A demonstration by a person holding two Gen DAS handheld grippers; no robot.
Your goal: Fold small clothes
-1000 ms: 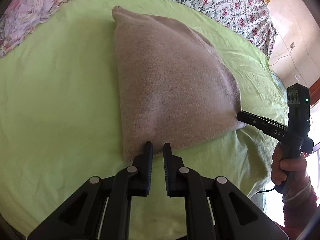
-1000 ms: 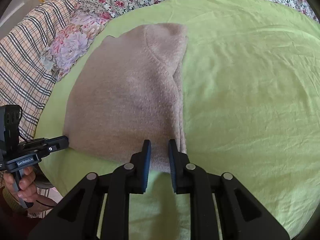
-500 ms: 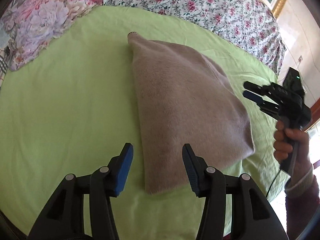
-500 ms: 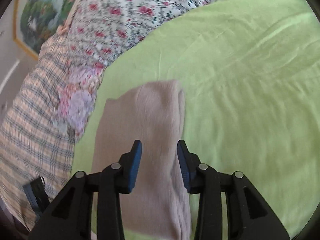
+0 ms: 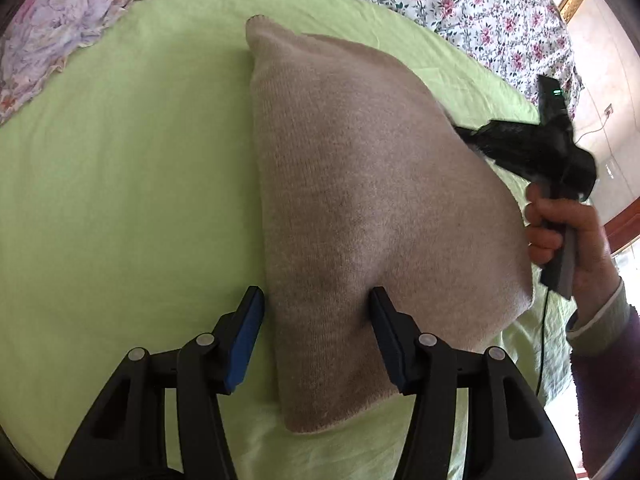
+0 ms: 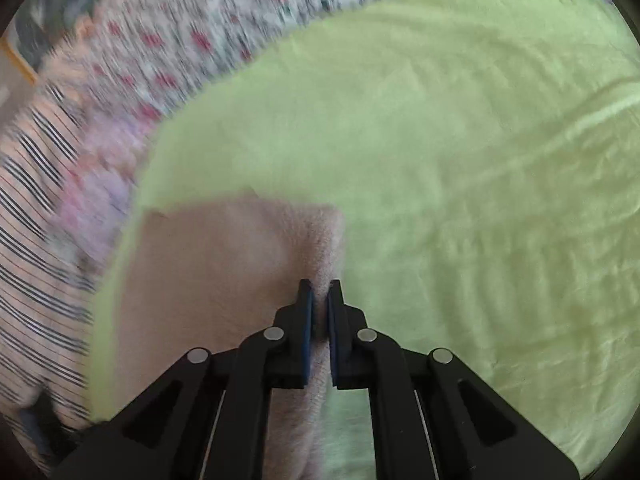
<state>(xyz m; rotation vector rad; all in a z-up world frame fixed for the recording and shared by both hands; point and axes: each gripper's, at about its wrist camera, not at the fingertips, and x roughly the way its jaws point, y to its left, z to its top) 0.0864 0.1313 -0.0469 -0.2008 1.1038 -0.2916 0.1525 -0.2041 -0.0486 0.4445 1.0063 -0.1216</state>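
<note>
A bed (image 5: 120, 160) covered by a light green sheet fills both views. Its far edge is hidden under a floral quilt (image 5: 460, 4), and a striped blanket (image 6: 36, 240) at the left of the right wrist view is smeared by motion blur.

A folded beige knit garment (image 5: 360, 200) lies on the sheet toward the bed's right-hand edge, running from a narrow far corner to a wide near end. The sheet under it is hidden, and what kind of garment it is cannot be made out.

The left gripper (image 5: 316, 316) hangs over the garment's near end with its jaws roughly half apart, having just been opening; the left side of the cloth lies between the pads, which do not press on it.

The right gripper (image 6: 320, 296) has just been closing and its jaws pinch a ridge of cloth at the garment's right side. In the left wrist view its tip is blurred and partly hidden behind the knit.

A hand (image 5: 568, 236) with a dark sleeve, cut off by the frame, holds that gripper's handle.
</note>
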